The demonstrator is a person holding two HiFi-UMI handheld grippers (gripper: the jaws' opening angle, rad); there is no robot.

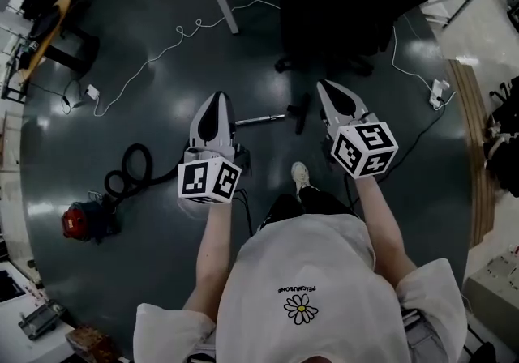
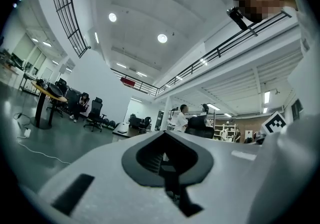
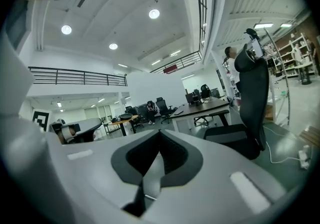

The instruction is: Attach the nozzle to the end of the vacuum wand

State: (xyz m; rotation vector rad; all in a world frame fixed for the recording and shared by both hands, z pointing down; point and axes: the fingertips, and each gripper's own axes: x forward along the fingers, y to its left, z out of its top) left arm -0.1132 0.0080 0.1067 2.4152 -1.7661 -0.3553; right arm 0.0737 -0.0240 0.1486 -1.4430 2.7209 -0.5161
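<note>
One vacuum wand (image 1: pixel 259 119), silver, lying on the floor (image 1: pixel 381 110) mid-scene, dark nozzle (image 1: pixel 301 114) at its right end; join not discernible. Two grippers, left gripper (image 1: pixel 217 97) and right gripper (image 1: pixel 322 86), flanking it, jaws pressed together, empty. One red canister (image 1: pixel 85 219) with black hose (image 1: pixel 134 168), near left.

I see the wand (image 1: pixel 261 119) only in part: its left end goes behind my left gripper (image 1: pixel 217 100). The dark piece (image 1: pixel 299 115) at its other end is too small to name. The top edge cuts the chair (image 1: pixel 340 5).
</note>
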